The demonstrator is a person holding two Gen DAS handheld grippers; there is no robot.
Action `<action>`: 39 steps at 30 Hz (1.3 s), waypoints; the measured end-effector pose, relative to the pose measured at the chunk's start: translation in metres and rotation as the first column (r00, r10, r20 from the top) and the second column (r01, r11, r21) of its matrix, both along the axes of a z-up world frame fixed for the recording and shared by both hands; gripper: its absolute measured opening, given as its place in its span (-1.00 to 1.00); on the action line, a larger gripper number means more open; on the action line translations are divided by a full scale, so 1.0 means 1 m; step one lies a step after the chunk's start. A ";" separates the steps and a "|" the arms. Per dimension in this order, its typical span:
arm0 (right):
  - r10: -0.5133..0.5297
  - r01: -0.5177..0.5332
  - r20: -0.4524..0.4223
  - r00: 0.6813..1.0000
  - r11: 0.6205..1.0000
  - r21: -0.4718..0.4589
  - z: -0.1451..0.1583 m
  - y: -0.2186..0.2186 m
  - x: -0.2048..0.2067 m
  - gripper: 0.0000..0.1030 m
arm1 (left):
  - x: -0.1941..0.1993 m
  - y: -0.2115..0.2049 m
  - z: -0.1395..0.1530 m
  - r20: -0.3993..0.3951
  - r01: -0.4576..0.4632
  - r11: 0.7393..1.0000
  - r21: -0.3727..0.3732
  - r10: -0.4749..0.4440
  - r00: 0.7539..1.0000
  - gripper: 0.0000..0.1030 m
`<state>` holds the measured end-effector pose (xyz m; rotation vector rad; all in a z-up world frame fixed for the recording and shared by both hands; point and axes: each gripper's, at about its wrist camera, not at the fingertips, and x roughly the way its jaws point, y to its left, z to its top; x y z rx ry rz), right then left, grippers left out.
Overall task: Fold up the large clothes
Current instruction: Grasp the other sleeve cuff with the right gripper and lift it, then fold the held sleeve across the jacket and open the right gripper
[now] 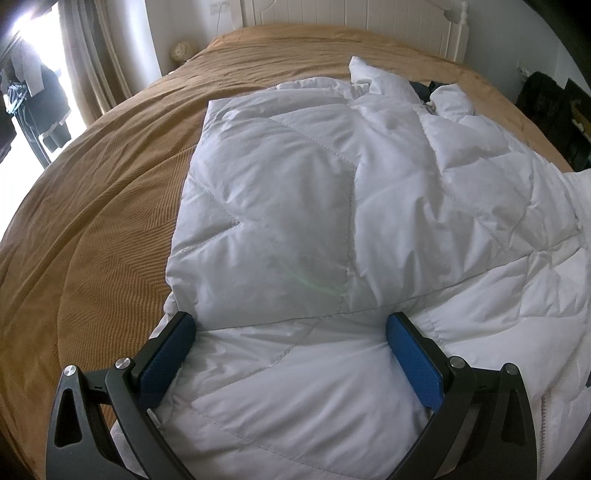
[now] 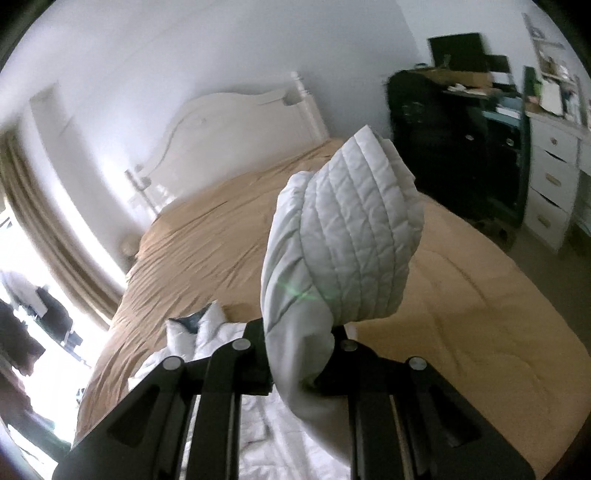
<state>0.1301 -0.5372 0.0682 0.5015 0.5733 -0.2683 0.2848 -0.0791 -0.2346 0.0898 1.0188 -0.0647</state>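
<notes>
A white quilted puffer jacket [image 1: 332, 206] lies spread on the tan bedspread [image 1: 110, 206]. One sleeve or side panel is folded flat across its body. My left gripper [image 1: 291, 332] is open and hovers low over the jacket's near part, its blue pads [image 1: 166, 358] apart on either side of the fabric. My right gripper [image 2: 301, 354] is shut on the jacket's sleeve [image 2: 347, 236] and holds it lifted above the bed, with the ribbed cuff end standing up in front of the camera. More of the jacket [image 2: 207, 332] lies below it.
A white headboard [image 1: 351, 18] stands at the far end of the bed. Curtains and a bright window [image 1: 44, 74] are on the left. A dark cabinet [image 2: 454, 147] and white drawers [image 2: 554, 177] stand to the right of the bed.
</notes>
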 end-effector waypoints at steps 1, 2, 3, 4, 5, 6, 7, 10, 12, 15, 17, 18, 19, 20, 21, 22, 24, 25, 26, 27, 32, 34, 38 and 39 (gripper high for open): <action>0.011 -0.011 -0.001 1.000 1.000 -0.008 0.004 0.013 0.001 -0.69 | 0.000 0.000 0.000 0.001 0.001 1.000 -0.003 -0.001 1.000 0.99; 0.032 -0.032 -0.004 0.999 0.999 -0.019 0.008 0.026 0.008 -0.69 | 0.001 0.001 0.000 0.001 0.003 1.000 -0.005 -0.003 1.000 0.99; 0.047 -0.047 -0.007 0.999 0.999 -0.024 0.011 0.035 0.013 -0.69 | 0.000 0.001 0.001 0.001 0.005 1.000 -0.009 -0.005 1.000 0.99; 0.062 -0.062 -0.010 0.998 0.998 -0.031 0.013 0.045 0.017 -0.69 | 0.000 0.002 0.001 0.001 0.009 1.000 -0.015 -0.009 1.000 0.99; 0.081 -0.081 -0.016 0.997 0.996 -0.043 0.016 0.059 0.025 -0.69 | -0.001 0.003 0.001 0.001 0.011 1.000 -0.020 -0.011 1.000 0.99; 0.093 -0.093 -0.018 0.996 0.994 -0.049 0.016 0.066 0.029 -0.69 | -0.001 0.004 0.002 0.000 0.013 1.000 -0.026 -0.013 1.000 0.99; 0.108 -0.109 -0.021 0.994 0.992 -0.055 0.018 0.078 0.035 -0.69 | -0.001 0.005 0.002 0.001 0.015 0.999 -0.033 -0.015 1.000 0.99; 0.141 -0.143 -0.027 0.990 0.988 -0.058 0.018 0.104 0.049 -0.69 | -0.002 0.008 0.006 0.005 0.016 0.998 -0.054 -0.015 1.000 0.99; 0.167 -0.168 -0.035 0.985 0.984 -0.055 0.015 0.123 0.061 -0.69 | -0.002 0.011 0.009 0.003 0.018 0.997 -0.072 -0.018 1.000 0.99; 0.209 -0.212 -0.053 0.977 0.976 -0.058 0.009 0.157 0.079 -0.69 | -0.003 0.021 0.015 -0.004 0.011 0.992 -0.127 -0.011 1.000 0.99; 0.233 -0.236 -0.067 0.970 0.970 -0.052 0.003 0.177 0.089 -0.69 | -0.001 0.032 0.019 -0.021 -0.011 0.983 -0.181 0.008 1.000 0.99; 0.248 -0.253 -0.078 0.966 0.966 -0.051 -0.003 0.189 0.097 -0.69 | -0.001 0.037 0.021 -0.030 -0.023 0.979 -0.205 0.017 0.999 0.99; 0.261 -0.266 -0.090 0.961 0.962 -0.052 -0.008 0.200 0.102 -0.69 | 0.001 0.044 0.022 -0.044 -0.037 0.972 -0.234 0.028 0.999 0.99; 0.276 -0.283 -0.106 0.955 0.958 -0.055 -0.014 0.211 0.109 -0.69 | 0.002 0.051 0.024 -0.056 -0.053 0.966 -0.252 0.040 0.998 0.99; 0.292 -0.301 -0.130 0.948 0.952 -0.060 -0.026 0.226 0.117 -0.69 | 0.003 0.056 0.025 -0.066 -0.068 0.962 -0.263 0.053 0.996 0.99; 0.301 -0.311 -0.143 0.943 0.948 -0.060 -0.031 0.234 0.122 -0.69 | 0.004 0.062 0.025 -0.077 -0.085 0.956 -0.281 0.066 0.995 0.99; 0.322 -0.336 -0.179 0.930 0.941 -0.053 -0.052 0.254 0.134 -0.69 | 0.006 0.075 0.025 -0.095 -0.117 0.942 -0.314 0.091 0.991 0.98; 0.329 -0.345 -0.196 0.924 0.937 -0.049 -0.062 0.262 0.140 -0.69 | 0.006 0.079 0.024 -0.100 -0.124 0.939 -0.320 0.097 0.990 0.98; 0.339 -0.358 -0.224 0.914 0.933 -0.048 -0.078 0.272 0.147 -0.69 | 0.007 0.084 0.022 -0.105 -0.133 0.939 -0.318 0.104 0.989 0.98; 0.345 -0.368 -0.250 0.905 0.929 -0.050 -0.090 0.280 0.152 -0.69 | 0.007 0.088 0.021 -0.106 -0.135 0.939 -0.318 0.106 0.989 0.98; 0.370 -0.412 -0.349 0.861 0.910 -0.053 -0.155 0.311 0.169 -0.66 | 0.009 0.103 0.014 -0.122 -0.154 0.931 -0.332 0.120 0.985 0.98; 0.385 -0.430 -0.384 0.839 0.902 -0.036 -0.187 0.320 0.172 -0.62 | 0.007 0.105 0.015 -0.123 -0.154 0.930 -0.335 0.119 0.985 0.98; 0.414 -0.478 -0.482 0.772 0.878 -0.011 -0.271 0.340 0.170 -0.28 | 0.008 0.107 0.017 -0.119 -0.156 0.928 -0.337 0.123 0.985 0.98; 0.401 -0.481 -0.481 0.779 0.876 -0.048 -0.278 0.346 0.166 -0.23 | 0.008 0.109 0.018 -0.118 -0.157 0.927 -0.341 0.124 0.985 0.98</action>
